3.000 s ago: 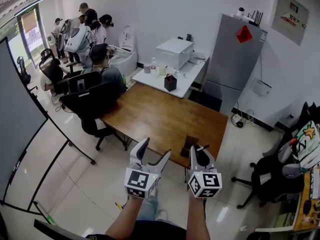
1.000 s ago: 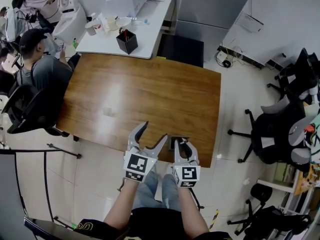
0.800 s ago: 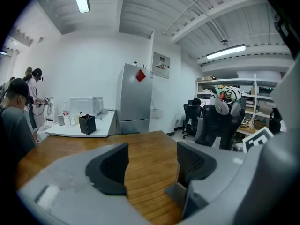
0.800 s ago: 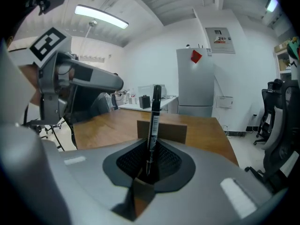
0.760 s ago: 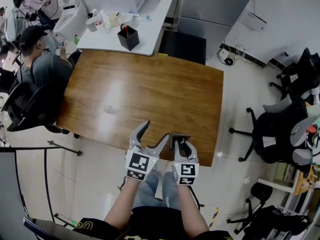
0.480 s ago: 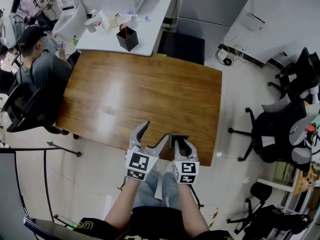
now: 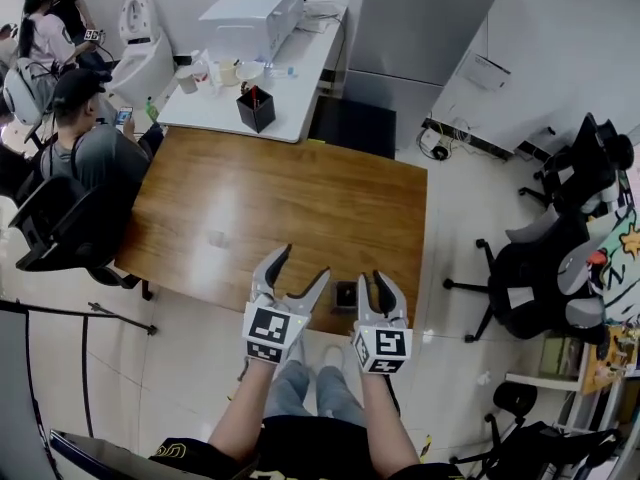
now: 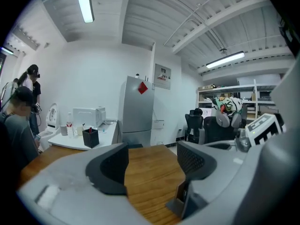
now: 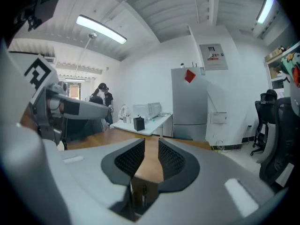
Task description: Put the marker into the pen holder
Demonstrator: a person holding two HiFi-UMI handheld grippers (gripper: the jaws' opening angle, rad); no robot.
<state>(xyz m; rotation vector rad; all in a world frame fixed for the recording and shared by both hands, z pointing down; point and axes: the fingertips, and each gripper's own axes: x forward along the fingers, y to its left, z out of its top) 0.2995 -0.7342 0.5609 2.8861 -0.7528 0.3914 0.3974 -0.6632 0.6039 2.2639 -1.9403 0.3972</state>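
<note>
The marker (image 9: 144, 194) looks to be down in the holder (image 7: 346, 295). In the right gripper view it shows as a thin dark stick, upright inside. From above I can't pick it out. The holder sits at the near edge of the table (image 7: 280, 208), towards the right corner. Just over it hangs the right gripper (image 7: 375, 288). Its jaws stand only a narrow crack apart and have just been opening, with nothing between the pads and bare wood showing through. Beside it on the left, the left gripper (image 7: 298, 265) has its jaws wide and empty. On the far side, a white desk (image 7: 300, 80) carries a black pot (image 7: 256, 110). A person (image 7: 95, 153) sits at the table's left end.
</note>
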